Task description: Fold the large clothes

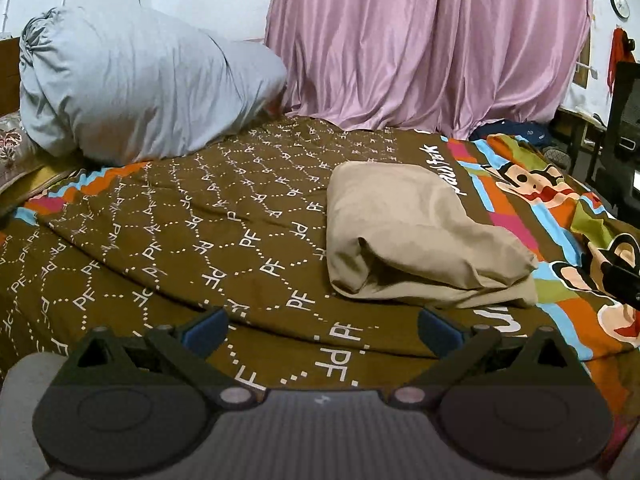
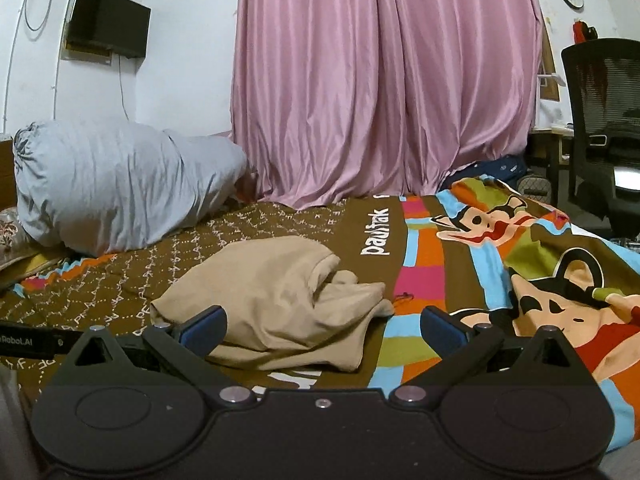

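A beige garment lies folded into a loose bundle on the patterned bedspread. In the right wrist view the garment sits just ahead of the fingers. My left gripper is open and empty, held above the bedspread, short of the garment and to its left. My right gripper is open and empty, close to the garment's near edge. The right gripper shows at the right edge of the left wrist view; the left gripper's body shows at the left edge of the right wrist view.
A large grey pillow bundle lies at the back left of the bed. A pink curtain hangs behind the bed. A black mesh chair and a desk stand at the right. A wall screen hangs at upper left.
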The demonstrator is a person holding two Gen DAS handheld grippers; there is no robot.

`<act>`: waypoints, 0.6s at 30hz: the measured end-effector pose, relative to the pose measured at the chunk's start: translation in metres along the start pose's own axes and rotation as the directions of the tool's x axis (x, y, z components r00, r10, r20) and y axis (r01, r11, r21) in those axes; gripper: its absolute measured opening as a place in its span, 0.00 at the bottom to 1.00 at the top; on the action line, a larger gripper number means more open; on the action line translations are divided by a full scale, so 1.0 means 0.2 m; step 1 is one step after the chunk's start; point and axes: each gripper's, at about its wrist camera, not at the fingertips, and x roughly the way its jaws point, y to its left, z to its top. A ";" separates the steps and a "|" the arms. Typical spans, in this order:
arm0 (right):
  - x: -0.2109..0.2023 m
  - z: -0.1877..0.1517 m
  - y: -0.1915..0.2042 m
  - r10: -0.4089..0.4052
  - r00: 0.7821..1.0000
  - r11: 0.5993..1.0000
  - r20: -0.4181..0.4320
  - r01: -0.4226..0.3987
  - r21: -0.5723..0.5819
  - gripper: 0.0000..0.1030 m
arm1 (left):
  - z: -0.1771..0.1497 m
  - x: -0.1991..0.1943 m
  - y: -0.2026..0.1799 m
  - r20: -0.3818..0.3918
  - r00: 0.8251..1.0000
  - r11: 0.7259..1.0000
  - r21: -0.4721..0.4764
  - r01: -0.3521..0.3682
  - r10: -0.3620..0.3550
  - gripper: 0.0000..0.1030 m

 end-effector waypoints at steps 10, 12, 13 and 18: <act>0.01 0.00 -0.01 0.012 1.000 1.000 -0.011 -0.012 0.006 0.99 | -0.01 0.00 -0.01 -0.002 1.000 1.000 0.008 -0.003 0.003 0.99; 0.01 0.00 -0.01 0.012 1.000 1.000 -0.012 -0.012 0.006 0.99 | -0.01 0.00 -0.01 -0.002 1.000 1.000 0.008 -0.004 0.004 0.99; 0.01 0.00 -0.01 0.012 1.000 1.000 -0.011 -0.012 0.006 0.99 | -0.01 0.00 -0.01 -0.002 1.000 1.000 0.009 -0.004 0.004 0.99; 0.01 -0.01 -0.01 0.011 1.000 1.000 -0.017 -0.011 0.012 0.99 | -0.01 0.00 -0.01 -0.002 1.000 1.000 0.008 -0.005 0.005 0.99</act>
